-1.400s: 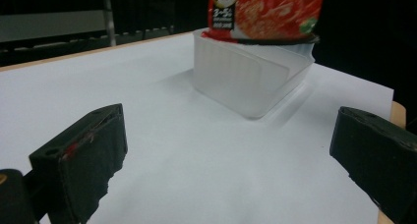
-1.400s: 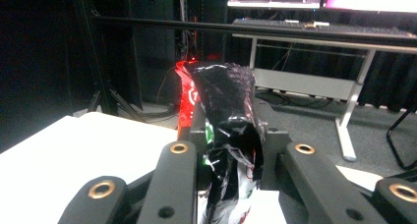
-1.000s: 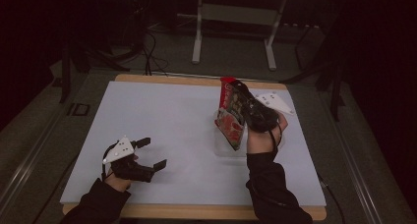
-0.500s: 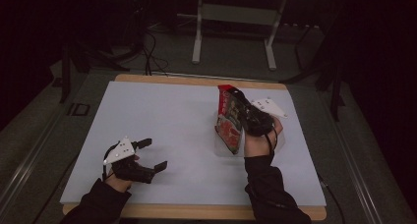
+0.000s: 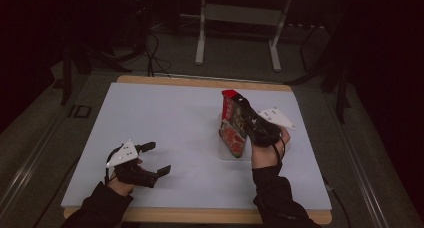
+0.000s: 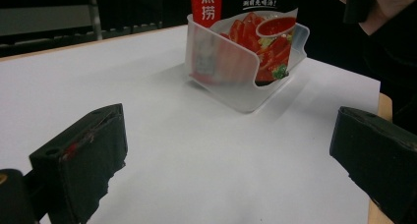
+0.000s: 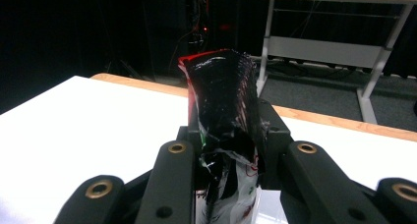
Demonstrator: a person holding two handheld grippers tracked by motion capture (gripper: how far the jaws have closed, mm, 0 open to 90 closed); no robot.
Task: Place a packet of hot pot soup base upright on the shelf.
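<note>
R tongs [image 7: 228,150] clamp pouch [image 5: 233,127] top, base in clear tray [image 6: 231,81] nr surface's right edge; lower straight, w/o tilt. L tongs [image 5: 157,159] wide, idle.

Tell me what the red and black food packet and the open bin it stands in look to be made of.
Red and black printed food packet: likely thin glossy plastic film; it shines and crumples where the right tongs pinch it. Clear open-fronted bin: seemingly frosted translucent plastic; the packet shows hazily through its walls.
</note>
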